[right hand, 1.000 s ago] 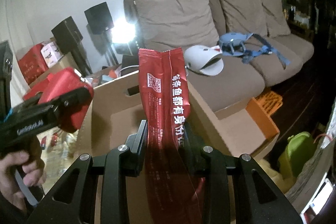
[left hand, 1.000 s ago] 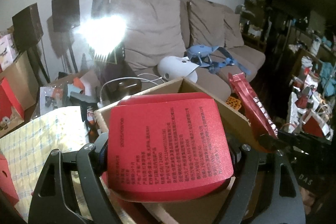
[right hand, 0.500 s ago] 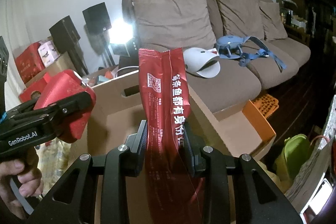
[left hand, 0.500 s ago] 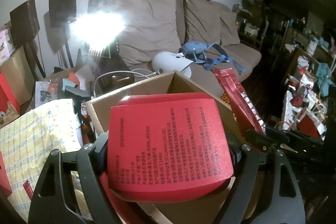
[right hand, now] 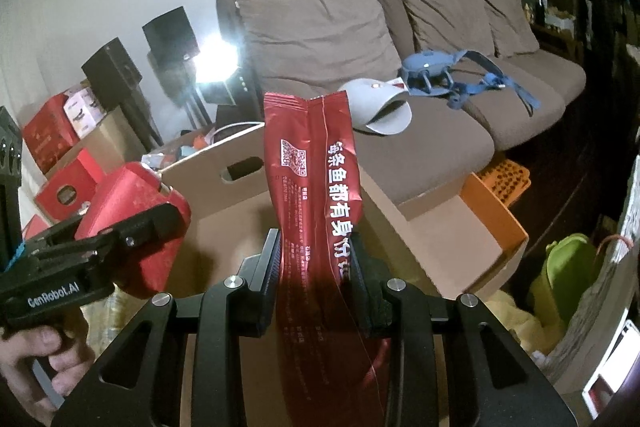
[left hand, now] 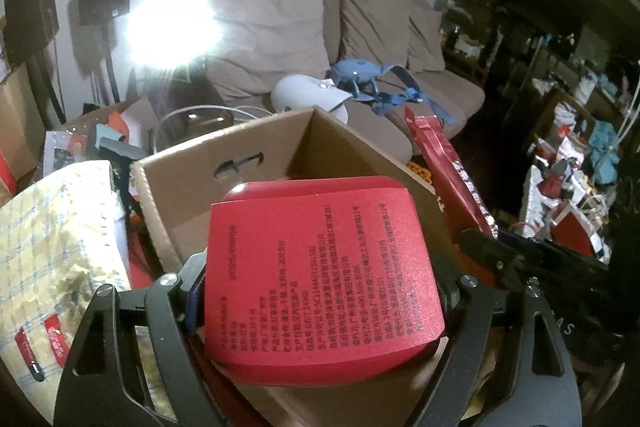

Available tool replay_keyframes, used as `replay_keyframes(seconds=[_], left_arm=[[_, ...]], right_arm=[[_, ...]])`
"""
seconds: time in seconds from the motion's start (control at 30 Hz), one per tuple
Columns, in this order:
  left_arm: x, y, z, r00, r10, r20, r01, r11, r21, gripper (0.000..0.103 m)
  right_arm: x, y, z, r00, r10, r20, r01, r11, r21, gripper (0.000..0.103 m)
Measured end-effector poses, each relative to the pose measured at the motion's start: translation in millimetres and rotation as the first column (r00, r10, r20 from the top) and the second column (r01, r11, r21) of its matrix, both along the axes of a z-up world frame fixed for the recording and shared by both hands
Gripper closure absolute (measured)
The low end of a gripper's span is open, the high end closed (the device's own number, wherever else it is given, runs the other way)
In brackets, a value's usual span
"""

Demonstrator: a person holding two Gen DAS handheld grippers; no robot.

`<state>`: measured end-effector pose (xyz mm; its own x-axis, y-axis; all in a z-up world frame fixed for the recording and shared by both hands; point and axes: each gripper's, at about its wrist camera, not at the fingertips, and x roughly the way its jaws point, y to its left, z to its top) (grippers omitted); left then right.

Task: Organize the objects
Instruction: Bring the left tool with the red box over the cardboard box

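Left wrist view: my left gripper (left hand: 320, 291) pinches a rounded red box with printed label (left hand: 320, 267) above the open brown cardboard carton (left hand: 180, 179). My right gripper (right hand: 316, 267) clamps a dark red foil pouch (right hand: 312, 163) upright over that carton's near edge.

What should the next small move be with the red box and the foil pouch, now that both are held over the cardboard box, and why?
Probably lower the red box a little further into the open cardboard box before letting go. The left gripper has it clamped above the opening, and the right gripper holds the red foil pouch upright beside it, so going one at a time should avoid a bump.
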<state>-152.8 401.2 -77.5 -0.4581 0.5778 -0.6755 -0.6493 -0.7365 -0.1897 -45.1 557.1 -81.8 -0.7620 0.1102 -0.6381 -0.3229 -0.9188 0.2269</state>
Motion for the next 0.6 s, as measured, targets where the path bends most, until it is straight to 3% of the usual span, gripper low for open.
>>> replay_keyframes(seconds=[0.6], left_arm=[[7.1, 16.2, -17.0, 0.998, -0.045, 0.032, 0.047, 0.996, -0.079, 0.022]], right_arm=[[-2.6, 11.4, -10.7, 0.997, -0.044, 0.062, 0.046, 0.999, -0.024, 0.071]])
